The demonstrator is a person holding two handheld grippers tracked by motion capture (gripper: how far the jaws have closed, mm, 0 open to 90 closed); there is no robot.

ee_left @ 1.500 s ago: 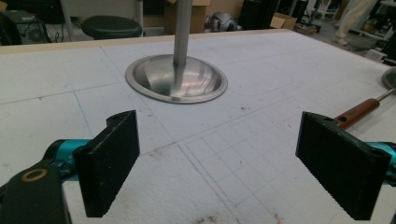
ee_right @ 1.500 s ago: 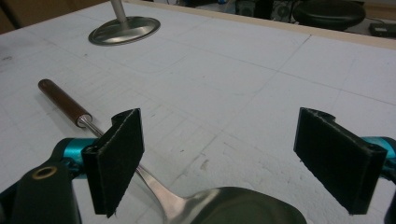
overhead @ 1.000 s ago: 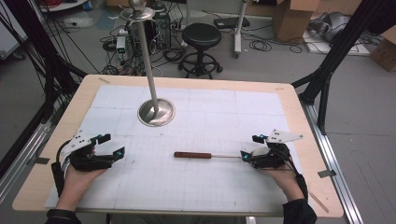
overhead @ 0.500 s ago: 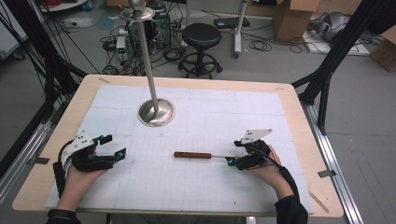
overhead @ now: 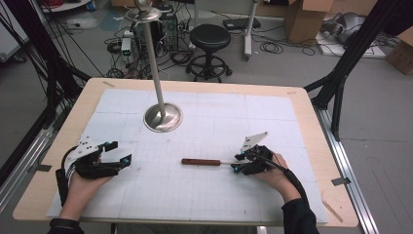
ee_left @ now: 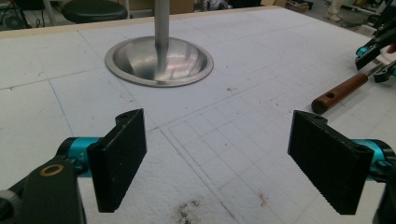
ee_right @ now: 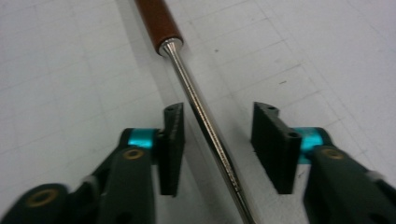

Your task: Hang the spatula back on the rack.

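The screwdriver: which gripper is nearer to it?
Right. The right gripper straddles the screwdriver shaft, jaws just closing, pads not yet touching. The left gripper sits well off beyond its handle end.

Count: four things on one surface (overhead: 302, 105).
One wooden-handled tool (overhead: 202, 162) with a metal shaft, mid-surface toward the near edge. One metal stand (overhead: 162, 117), round base and upright pole, toward the far-left corner. Two hand-held grippers: left hand-held gripper (overhead: 119, 153) by the near-left corner, right hand-held gripper (overhead: 236, 163) toward the near-right. One black stool (overhead: 210, 36) on the floor past the far edge.
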